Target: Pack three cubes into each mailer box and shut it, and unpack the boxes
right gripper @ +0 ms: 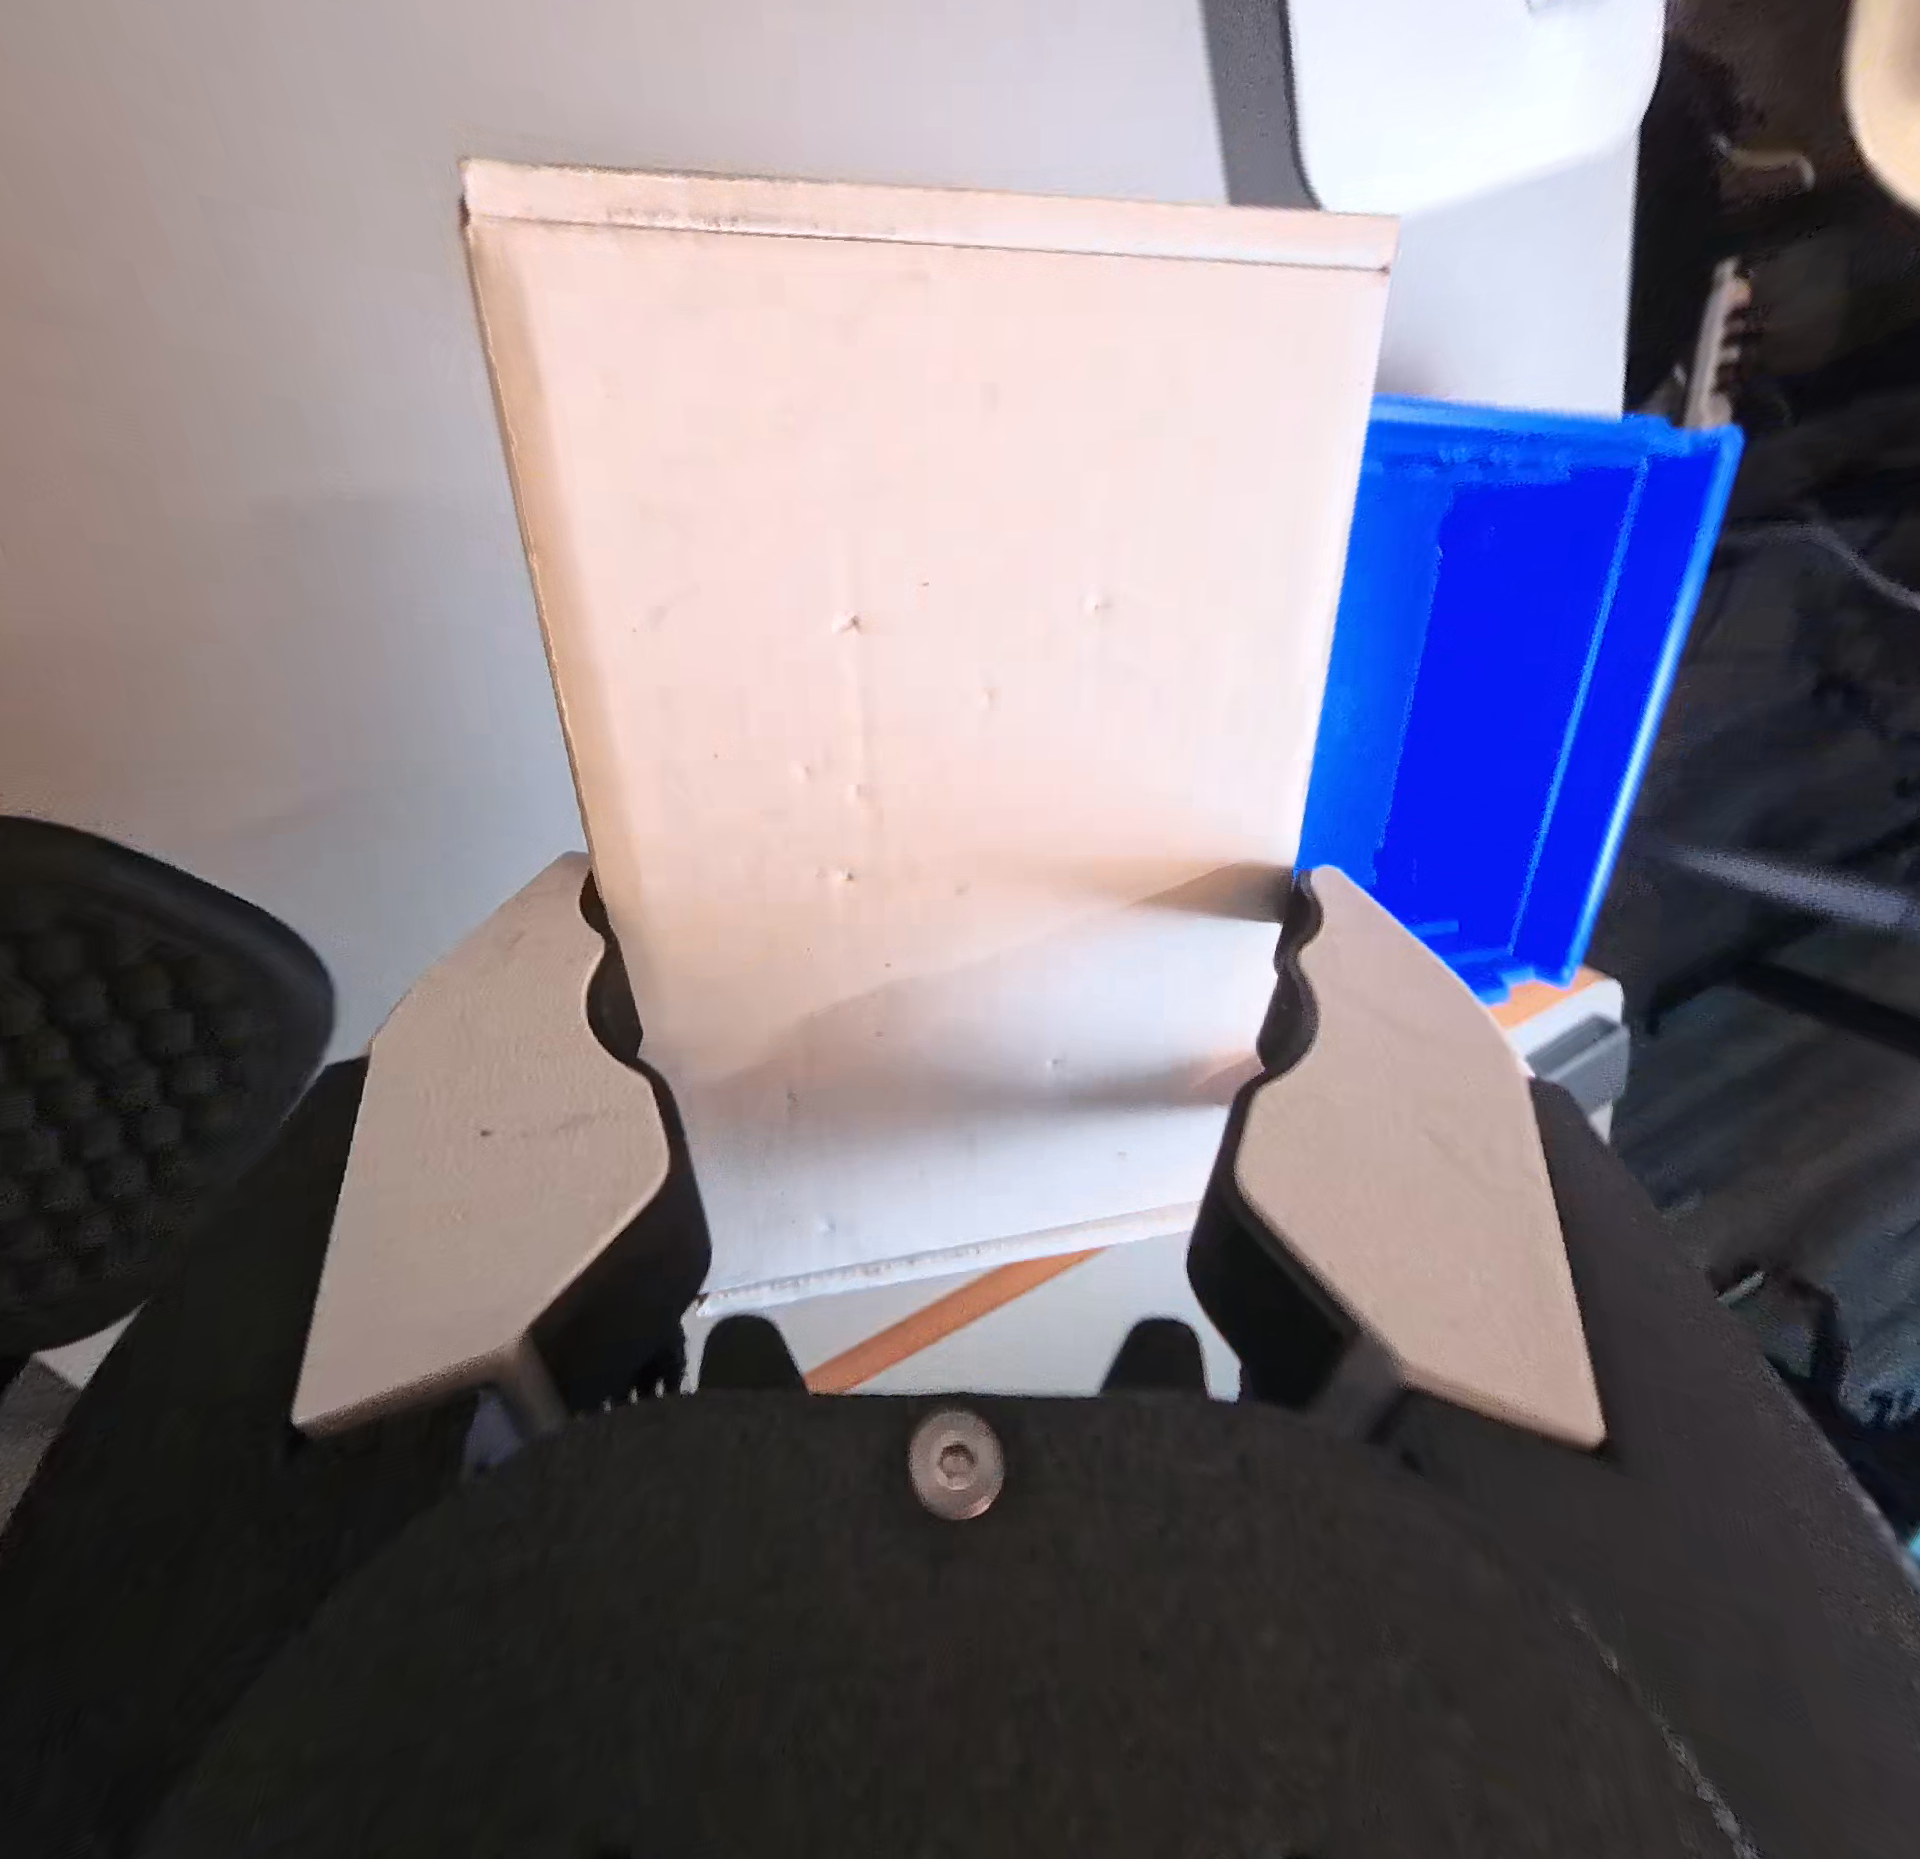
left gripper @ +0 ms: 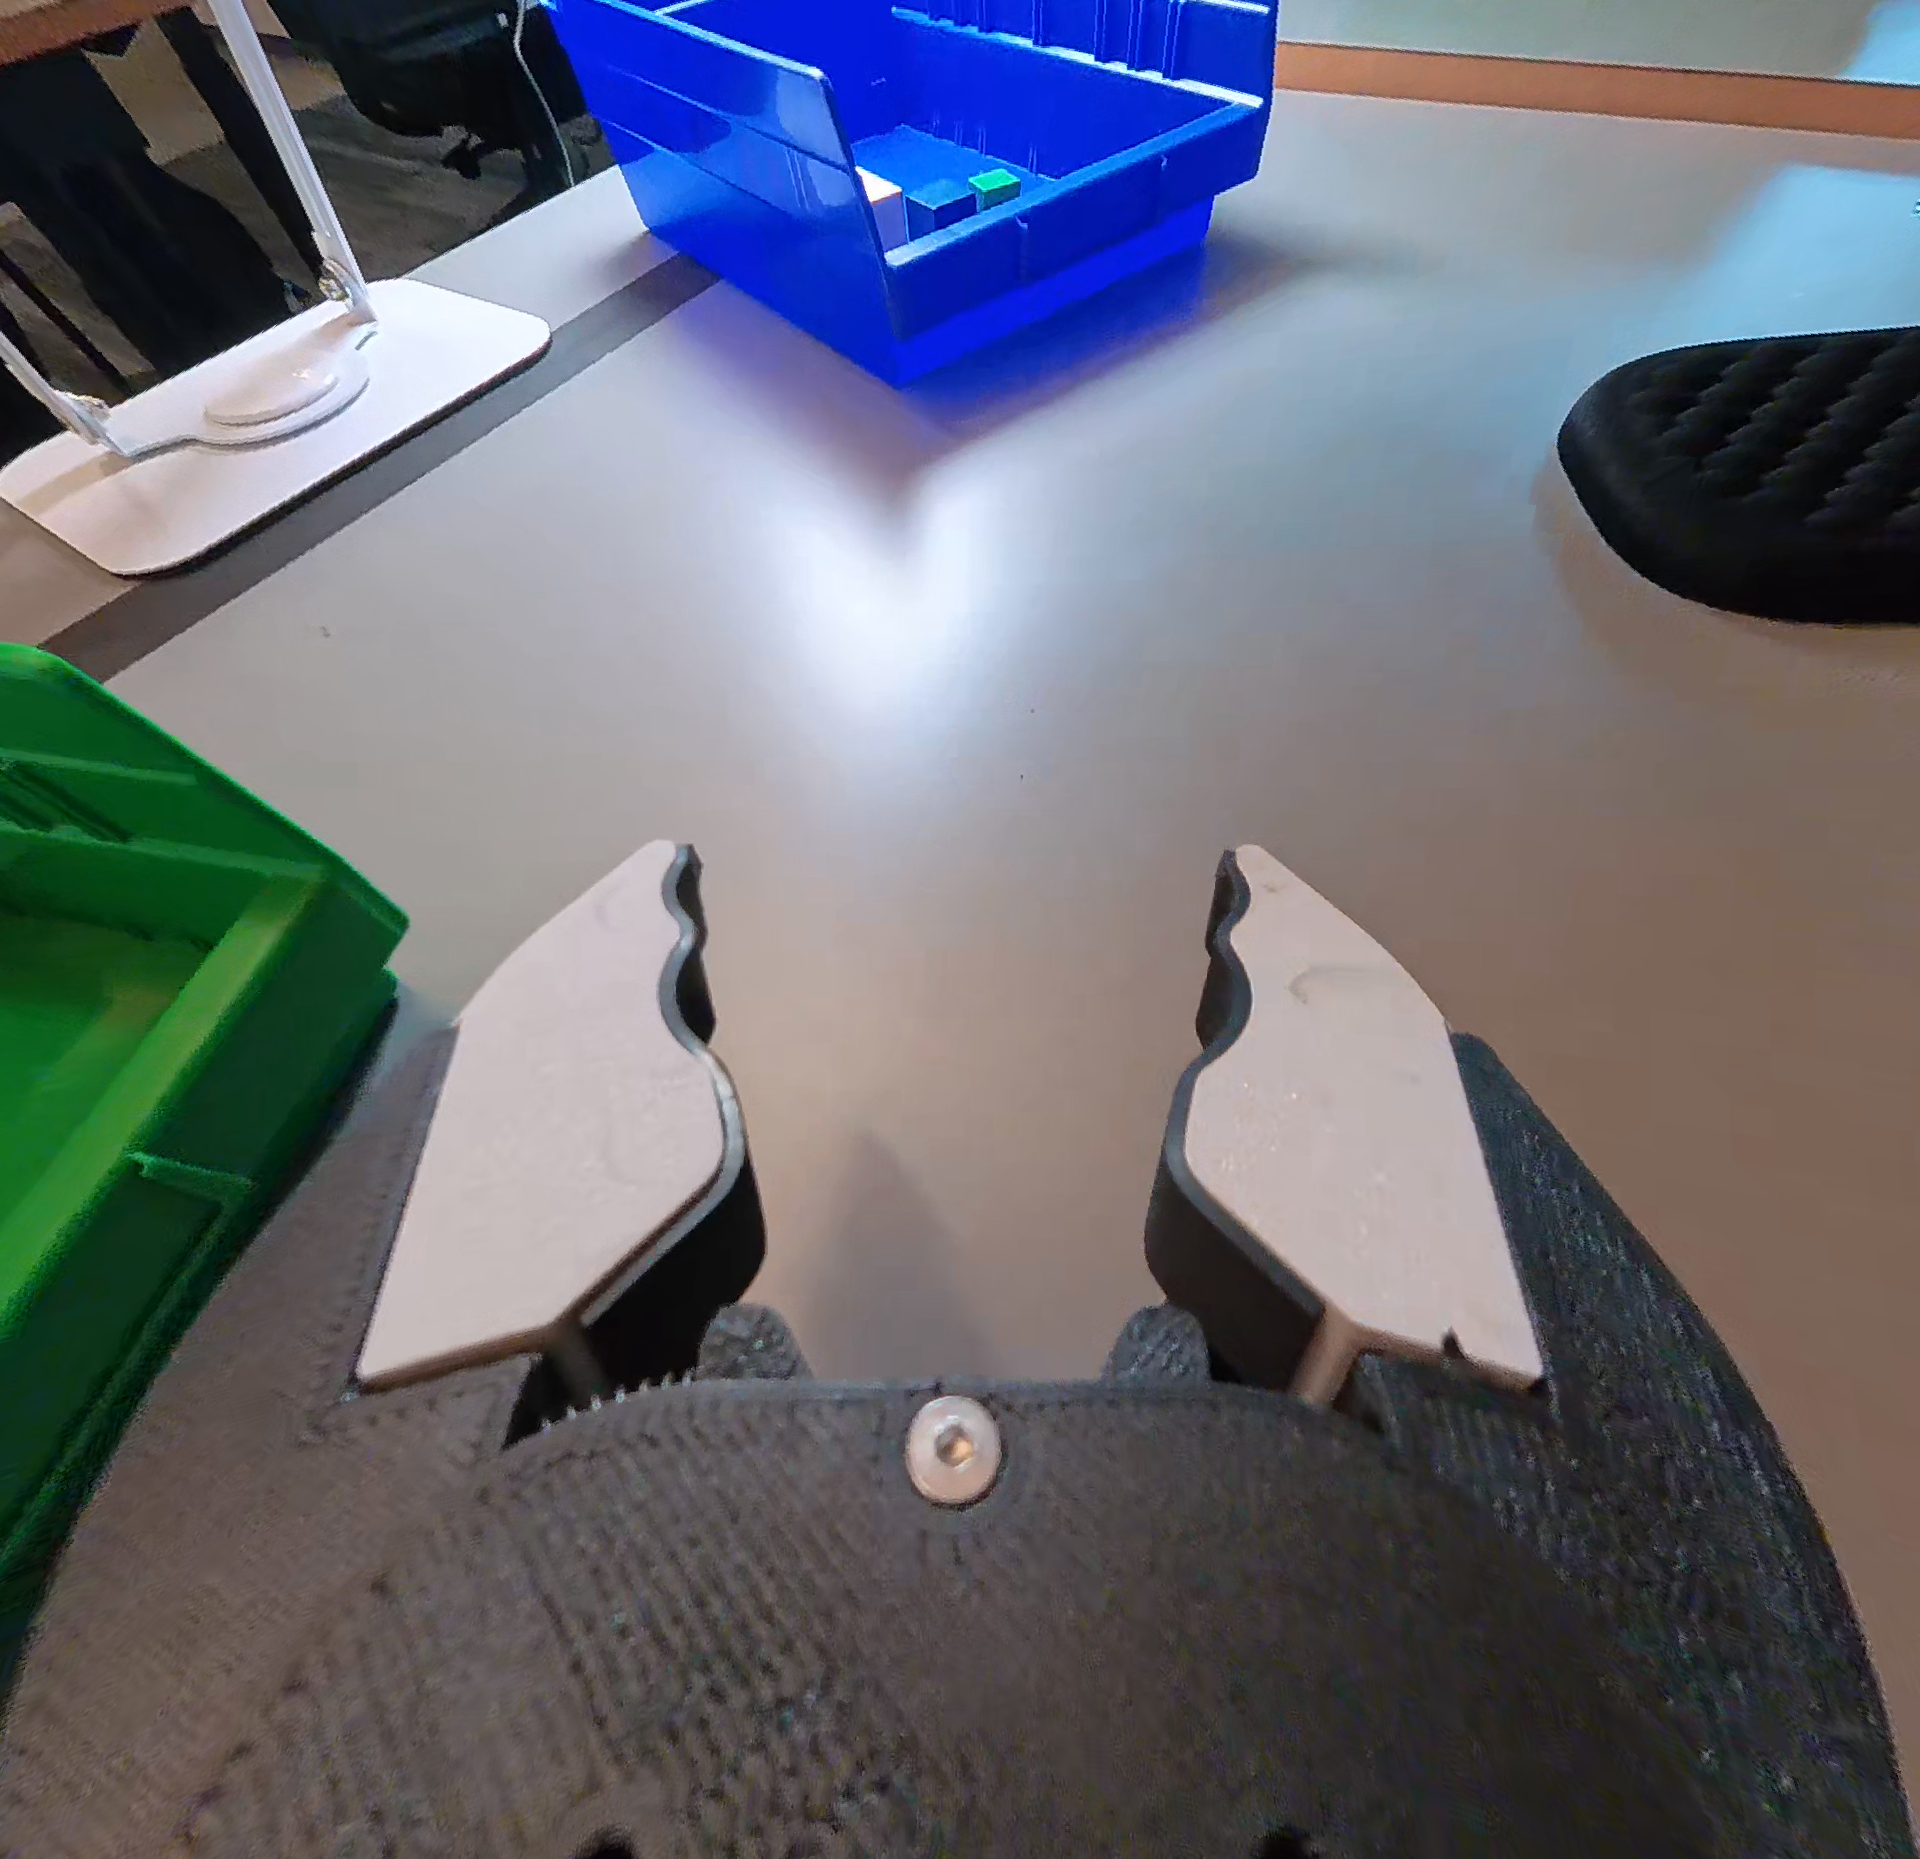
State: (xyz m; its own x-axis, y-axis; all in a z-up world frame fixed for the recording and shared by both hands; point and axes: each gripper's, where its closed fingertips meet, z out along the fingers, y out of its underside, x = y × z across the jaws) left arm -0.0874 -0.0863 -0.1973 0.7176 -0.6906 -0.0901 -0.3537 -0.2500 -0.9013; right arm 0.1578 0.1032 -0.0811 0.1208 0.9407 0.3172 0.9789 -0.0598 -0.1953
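The right tongs (right gripper: 951,936) are clamped on a white box (right gripper: 925,604), lifted above the desk (left gripper: 1039,666). The left tongs (left gripper: 956,874) are apart and hold nothing. I think the box should be kept flat, gripped firmly and set down gently. One blue bin (left gripper: 935,147) holds cubes (left gripper: 951,199); I can count three. One green bin (left gripper: 156,978) sits near the left tongs.

**Gripper state, both hands**

Left gripper (left gripper: 956,859): jaws spread wide, nothing between them, angled down and forward. Right gripper (right gripper: 951,879): jaws set wide, both fingers (right gripper: 499,1113) pressed against the sides of a held item.
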